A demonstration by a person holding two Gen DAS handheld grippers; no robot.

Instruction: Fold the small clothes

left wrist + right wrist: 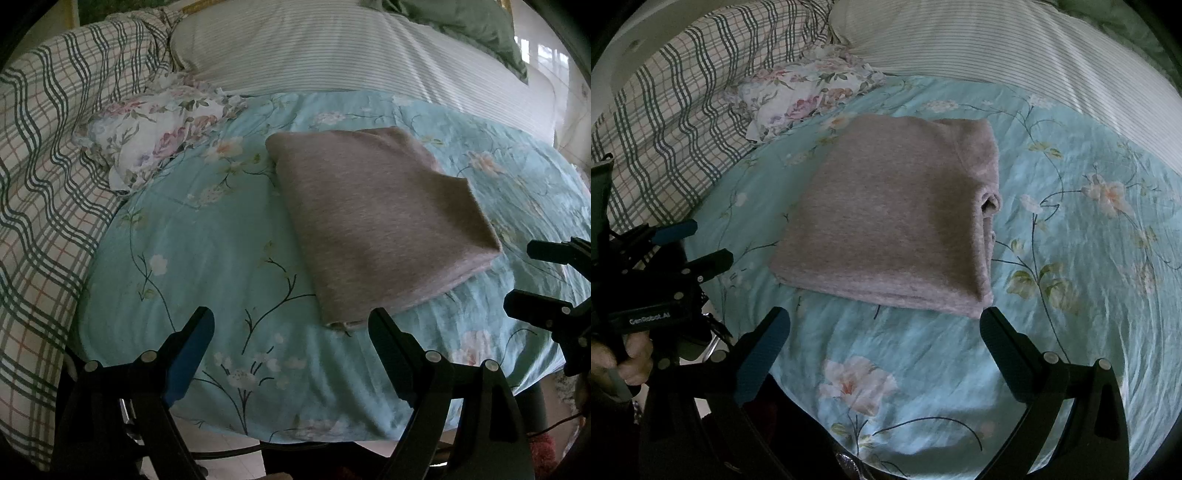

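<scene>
1. A grey garment (890, 218) lies folded into a flat packet on a bed, on top of a light blue flowered cover (1071, 258).
2. The packet sits near the middle of the cover, and its layered edges show on the right side in the right wrist view.
3. The left gripper (291, 332) hangs over the near edge of the bed with its jaws wide apart and nothing between them; the near corner of the garment lies just beyond them.
4. The right gripper (886, 332) also has its jaws wide apart, empty, just before the near edge of the garment and not touching it.
5. A hand (631, 358) holds the handle of the left gripper at the left border of the right wrist view.
6. A small white cloth with pink flowers (155, 136) lies crumpled at the far left corner of the blue cover, apart from the garment.
7. A checked blanket (48, 177) is at the left, and a white striped pillow (332, 48) lies behind the cover.
</scene>
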